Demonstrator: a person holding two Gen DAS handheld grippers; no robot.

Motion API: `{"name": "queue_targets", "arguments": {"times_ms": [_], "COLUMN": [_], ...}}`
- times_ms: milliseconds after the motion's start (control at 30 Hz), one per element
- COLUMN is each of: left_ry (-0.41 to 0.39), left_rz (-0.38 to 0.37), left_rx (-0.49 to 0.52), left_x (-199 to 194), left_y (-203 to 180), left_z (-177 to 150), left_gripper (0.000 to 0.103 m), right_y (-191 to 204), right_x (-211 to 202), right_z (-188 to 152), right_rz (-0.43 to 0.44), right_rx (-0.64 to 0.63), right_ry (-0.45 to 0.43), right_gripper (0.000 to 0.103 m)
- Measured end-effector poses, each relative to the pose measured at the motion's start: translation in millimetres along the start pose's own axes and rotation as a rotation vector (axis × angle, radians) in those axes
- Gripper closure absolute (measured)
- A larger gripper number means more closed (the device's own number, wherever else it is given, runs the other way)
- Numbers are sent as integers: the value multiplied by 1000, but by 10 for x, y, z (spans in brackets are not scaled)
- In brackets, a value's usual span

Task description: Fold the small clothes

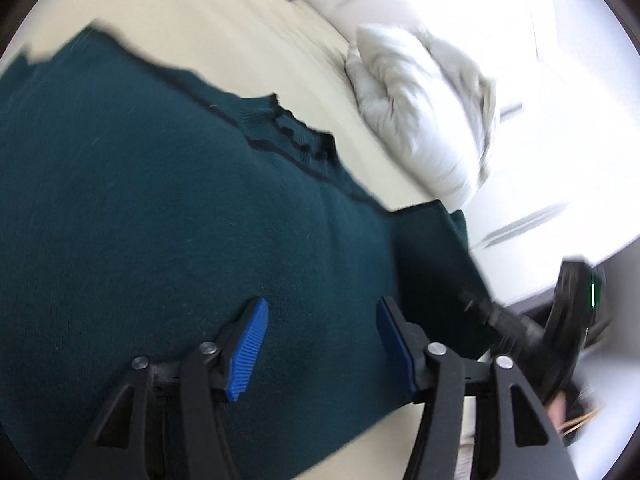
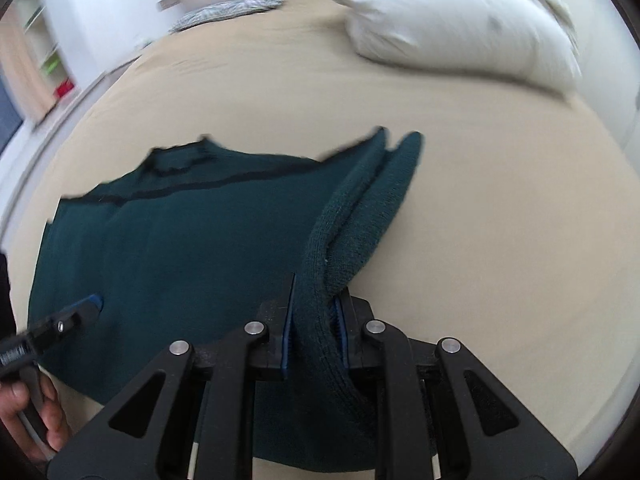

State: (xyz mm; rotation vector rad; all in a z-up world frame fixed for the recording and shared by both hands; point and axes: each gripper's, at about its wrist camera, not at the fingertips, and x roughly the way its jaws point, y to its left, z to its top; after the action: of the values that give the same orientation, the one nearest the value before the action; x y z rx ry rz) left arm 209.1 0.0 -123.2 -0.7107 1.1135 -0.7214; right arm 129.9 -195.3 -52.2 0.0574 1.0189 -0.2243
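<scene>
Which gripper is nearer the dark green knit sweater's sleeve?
Right. The right gripper is clamped on the sleeve; the left gripper is open over the sweater's body, apart from it.

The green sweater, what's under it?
The green sweater lies on a beige bed sheet, which shows all around it. Whatever is directly beneath the cloth stays hidden.

The dark teal sweater [image 2: 192, 240] is a soft, matt, fuzzy knit with ribbed edges, lying on the bed [image 2: 480, 220] with its smooth beige cloth sheet, near a white crinkled fabric pillow [image 2: 452, 28].
</scene>
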Motion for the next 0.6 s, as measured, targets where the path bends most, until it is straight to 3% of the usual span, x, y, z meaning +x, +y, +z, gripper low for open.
{"name": "queue_targets", "arguments": {"times_ms": [100,167,367,600], "left_ry": [-40,-50,-51,72], "left_rz": [-132,-190,-264,-147], "left_rx": [-143,-205,-267,-210], "left_x": [-127,-170,-119,248], "left_y": [233,325,290,-62], "left_z": [83,106,160,359], "left_gripper": [37,36,16,13], "right_y": [910,1340,1575,1600], "right_x": [-162,-105,-10,-106], "right_z": [-22,-132,-324,-433], "right_rz": [-54,-63,-47,-68], "right_rx": [-372,-546,-621,-641], "right_ry": [-51,-40,-34,-105], "right_gripper": [88,88,88,88]}}
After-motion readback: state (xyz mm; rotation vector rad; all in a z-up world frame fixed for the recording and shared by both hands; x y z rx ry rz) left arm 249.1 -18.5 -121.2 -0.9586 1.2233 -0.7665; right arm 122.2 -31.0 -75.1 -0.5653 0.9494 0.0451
